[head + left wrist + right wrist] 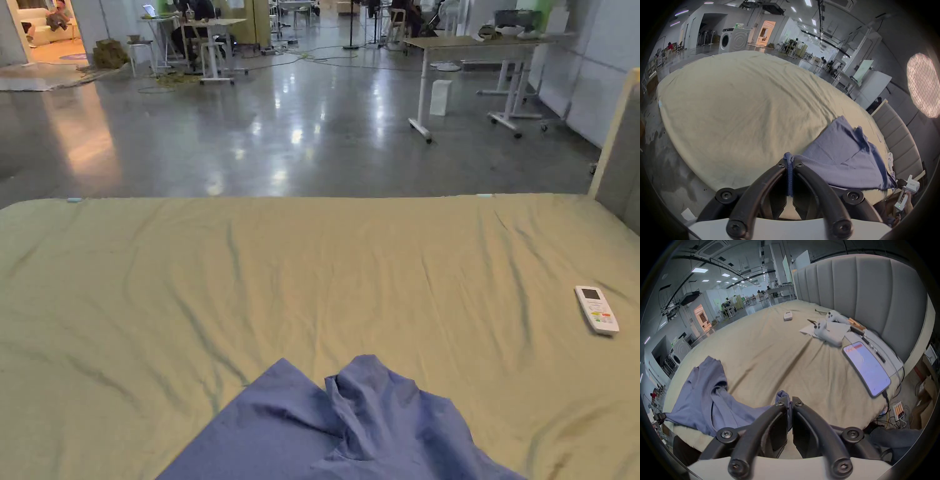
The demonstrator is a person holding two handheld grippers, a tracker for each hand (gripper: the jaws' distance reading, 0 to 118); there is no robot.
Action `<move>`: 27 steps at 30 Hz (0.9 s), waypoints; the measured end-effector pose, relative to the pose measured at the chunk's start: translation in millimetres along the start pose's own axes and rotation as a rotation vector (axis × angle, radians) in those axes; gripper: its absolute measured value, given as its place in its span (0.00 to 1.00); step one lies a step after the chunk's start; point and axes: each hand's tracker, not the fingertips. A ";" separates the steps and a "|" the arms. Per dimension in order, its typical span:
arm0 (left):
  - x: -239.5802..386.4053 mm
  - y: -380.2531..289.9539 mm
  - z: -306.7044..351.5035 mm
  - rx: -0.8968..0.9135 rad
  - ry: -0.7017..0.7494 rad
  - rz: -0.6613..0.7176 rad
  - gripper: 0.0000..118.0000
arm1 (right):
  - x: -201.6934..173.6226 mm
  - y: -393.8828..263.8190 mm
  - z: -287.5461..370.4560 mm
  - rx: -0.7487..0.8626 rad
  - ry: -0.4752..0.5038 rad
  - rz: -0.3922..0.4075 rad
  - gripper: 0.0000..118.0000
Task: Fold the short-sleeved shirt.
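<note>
A blue short-sleeved shirt [350, 425] lies rumpled at the near edge of a bed covered by a beige sheet [300, 269]. In the left gripper view my left gripper [790, 164] is shut on a bunched edge of the shirt [839, 155], which stretches away to the right. There, far off, the right gripper [898, 182] holds the opposite end. In the right gripper view my right gripper [789, 403] is shut on a fold of the shirt [705, 394], whose cloth runs left to the left gripper [660, 417].
A white remote [597, 309] lies on the sheet at the right. A lit phone [866, 368], white controllers [826, 331] and cables sit by the grey headboard [867, 293]. Beyond the bed are polished floor and desks [462, 50].
</note>
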 end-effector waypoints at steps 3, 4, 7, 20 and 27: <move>-7.1 -0.8 -9.3 0.003 0.048 -0.009 0.41 | -1.4 -9.1 -7.8 -0.003 -0.013 -0.007 0.04; -7.5 -1.6 -10.6 0.012 0.071 -0.018 0.41 | -1.9 -12.8 -9.4 0.004 -0.013 -0.019 0.04; -14.1 0.4 -6.8 0.002 0.073 -0.003 0.68 | 3.8 -17.1 -15.2 -0.008 -0.020 -0.033 0.33; 100.5 7.6 131.9 0.412 -0.015 -0.362 0.68 | -53.3 -4.5 116.7 0.397 0.110 0.051 0.81; 154.6 -29.2 176.3 0.607 0.006 -0.512 0.30 | -120.5 -1.7 160.3 0.497 0.235 0.173 0.31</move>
